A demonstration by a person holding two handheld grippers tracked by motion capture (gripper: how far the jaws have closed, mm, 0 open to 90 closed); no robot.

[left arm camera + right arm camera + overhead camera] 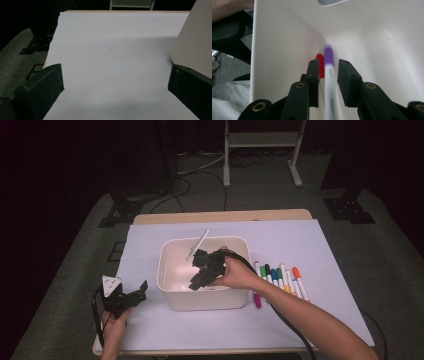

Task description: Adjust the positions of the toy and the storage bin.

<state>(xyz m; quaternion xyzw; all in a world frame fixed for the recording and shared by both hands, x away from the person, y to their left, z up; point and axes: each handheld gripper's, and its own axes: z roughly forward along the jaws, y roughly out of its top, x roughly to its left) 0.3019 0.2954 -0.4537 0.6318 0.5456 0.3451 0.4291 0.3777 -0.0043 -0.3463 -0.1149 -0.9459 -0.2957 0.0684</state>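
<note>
Right hand-held gripper (327, 82) reaches down inside the white rectangular plastic bin (172, 295) at mid-bench; its jaws stand slightly parted around a purple-capped white marker (328, 75), pads apparently not pressing. Marker's long axis runs straight ahead between the jaws, beside a red-capped marker (320, 65) against the bin wall. Left hand-held gripper (131, 298), spread and empty, rests near the bench's front-left corner.

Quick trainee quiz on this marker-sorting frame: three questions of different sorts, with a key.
1. True or false: the right gripper is inside the bin.
2. Which cap colour lies between its fingers? A green, B purple, C orange.
3. Fill in: the left gripper is ____ over the paper.

Key: 1 true. 2 B, the purple marker; a red marker lies beside it. 3 open.
</note>
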